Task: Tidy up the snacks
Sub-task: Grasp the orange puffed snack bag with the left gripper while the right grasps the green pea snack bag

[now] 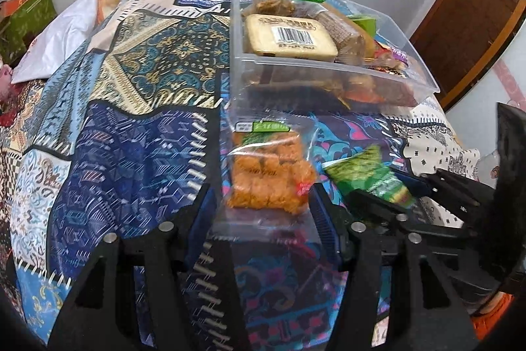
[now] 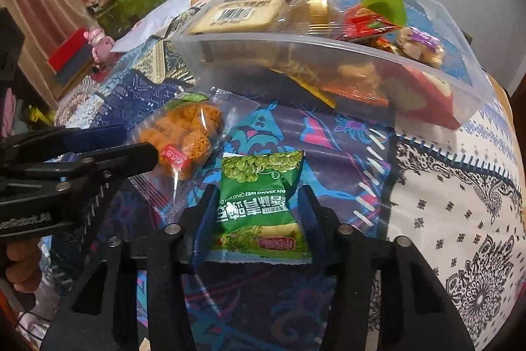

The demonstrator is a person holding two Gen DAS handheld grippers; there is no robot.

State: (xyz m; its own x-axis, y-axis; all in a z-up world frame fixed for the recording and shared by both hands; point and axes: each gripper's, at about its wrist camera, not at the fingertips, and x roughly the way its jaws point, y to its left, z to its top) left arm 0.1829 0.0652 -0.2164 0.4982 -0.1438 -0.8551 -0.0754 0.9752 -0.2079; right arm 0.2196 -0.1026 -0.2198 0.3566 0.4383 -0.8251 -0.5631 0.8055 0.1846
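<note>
A clear bag of orange fried snacks [image 1: 268, 173] lies on the patterned quilt, its near end between the fingers of my open left gripper [image 1: 263, 206]; it also shows in the right wrist view [image 2: 184, 137]. A green pea packet [image 2: 261, 203] lies between the fingers of my open right gripper [image 2: 256, 206]; it also shows in the left wrist view [image 1: 371, 176]. Whether the pads touch the packets I cannot tell. A clear plastic bin [image 1: 328, 78] holding several snack packs stands just beyond both; it also shows in the right wrist view [image 2: 328, 61].
The quilt [image 1: 131, 120] covers a bed. A white pillow [image 1: 62, 35] and a green box [image 1: 26, 18] with red items are at far left. A wooden door [image 1: 470, 22] is at right. The right gripper [image 1: 427, 196] sits close beside my left one.
</note>
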